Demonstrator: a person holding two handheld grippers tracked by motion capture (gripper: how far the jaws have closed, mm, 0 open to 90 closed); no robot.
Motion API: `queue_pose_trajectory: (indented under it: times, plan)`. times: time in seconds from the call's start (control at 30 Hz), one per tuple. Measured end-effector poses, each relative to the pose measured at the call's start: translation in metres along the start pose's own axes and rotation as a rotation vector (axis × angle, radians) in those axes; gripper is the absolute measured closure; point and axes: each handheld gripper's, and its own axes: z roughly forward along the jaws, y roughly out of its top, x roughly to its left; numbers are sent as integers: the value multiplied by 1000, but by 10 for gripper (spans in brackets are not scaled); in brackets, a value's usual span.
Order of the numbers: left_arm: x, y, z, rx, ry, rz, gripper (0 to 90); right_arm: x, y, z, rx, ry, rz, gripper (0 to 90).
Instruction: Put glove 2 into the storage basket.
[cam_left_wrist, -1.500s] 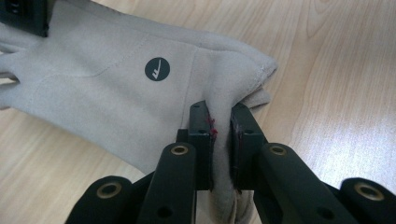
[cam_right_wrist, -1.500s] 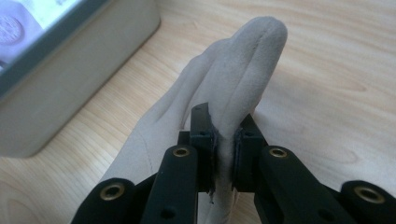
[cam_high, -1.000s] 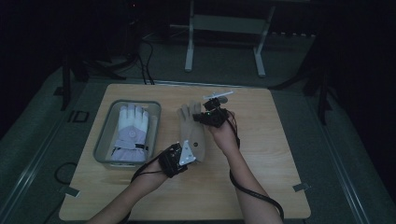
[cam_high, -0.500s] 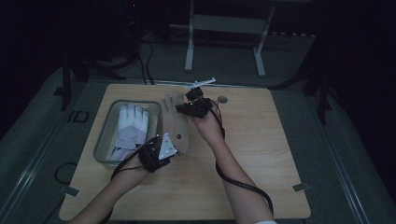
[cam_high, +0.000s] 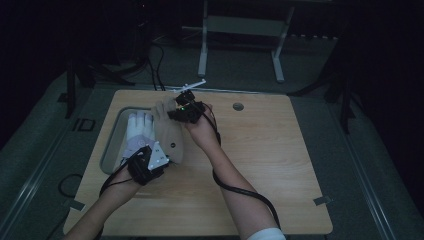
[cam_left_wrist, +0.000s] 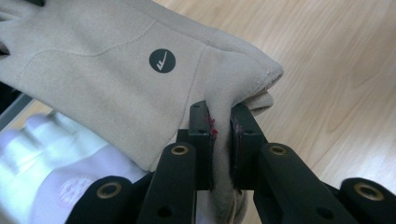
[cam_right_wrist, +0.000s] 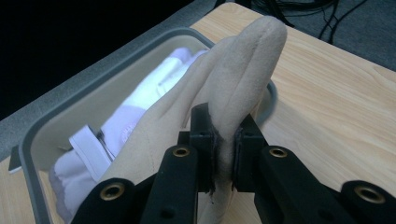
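1. Beige suede-like glove (cam_left_wrist: 116, 70) — soft, with a dark round logo — held stretched above the desk's (cam_high: 280, 165) left side, beside the grey tray (cam_right_wrist: 60, 116).
2. Left tongs (cam_left_wrist: 223, 140) pinch its cuff; right tongs (cam_right_wrist: 223, 144) pinch its fingers.

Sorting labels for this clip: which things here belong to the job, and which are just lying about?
In the job: beige fabric glove, left gripper, right gripper, grey rectangular tray, white glove in the tray.
Lying about: round hole in the wooden table, black cables.

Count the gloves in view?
2. A beige glove is held stretched between the left gripper and right gripper; a white glove lies in the grey tray. More may be hidden underneath.
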Motion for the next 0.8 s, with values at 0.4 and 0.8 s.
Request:
queue_pose_trajectory:
  times: [0.4,0.8]
  plan:
    - [26,-36,-22,41,69,-62,819,37,31,39,19,59,-44,821]
    - [27,-49,-11,75,30,-88,818,36,20,71,89,48,-34,823]
